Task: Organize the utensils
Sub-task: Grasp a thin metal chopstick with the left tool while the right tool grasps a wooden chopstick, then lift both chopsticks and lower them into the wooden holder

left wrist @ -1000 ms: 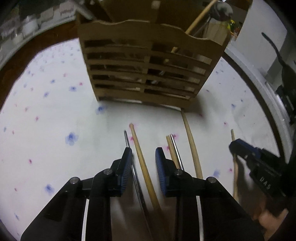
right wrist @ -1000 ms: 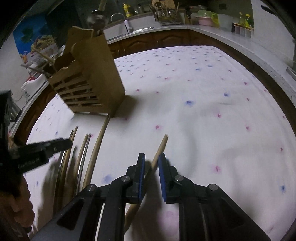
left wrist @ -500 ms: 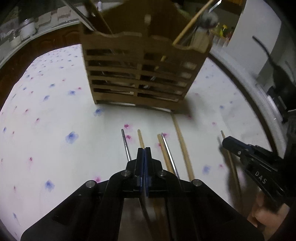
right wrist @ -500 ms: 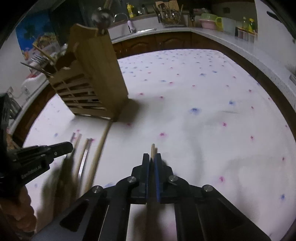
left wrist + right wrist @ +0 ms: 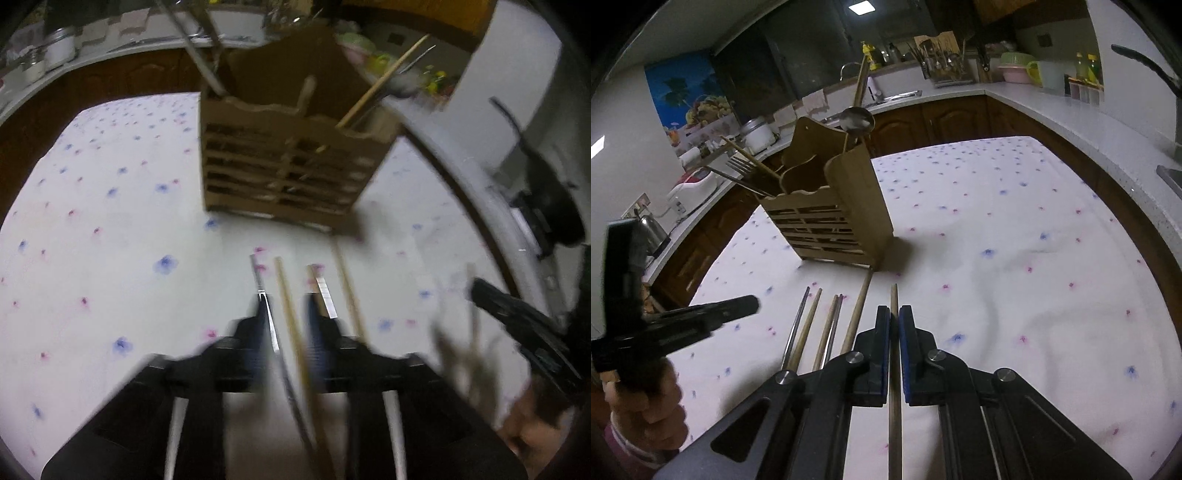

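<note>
Right gripper clenched on a wooden chopstick, long axis along the fingers, tip toward the wooden caddy ahead-left – right hand nearer. Left gripper opening around another chopstick (blurred, no pad contact visible). Flowered tablecloth, kitchen counters behind.

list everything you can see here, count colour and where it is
utensil holder: one, light brown slatted wood, upright on the tablecloth, utensils sticking out
ladle: one, metal bowl, standing in the holder
fork: one, metal, leaning out of the holder
loose chopsticks: five, three wooden, two metal, side by side on the cloth
held chopstick: one, wooden, clamped in the right hand-held gripper
tablecloth: one, white with blue and pink flowers, covers the table
left hand-held gripper: black, jaws opening, a wooden chopstick between them
right hand-held gripper: black, blue pads, shut
hand: one, gripping the left handle
</note>
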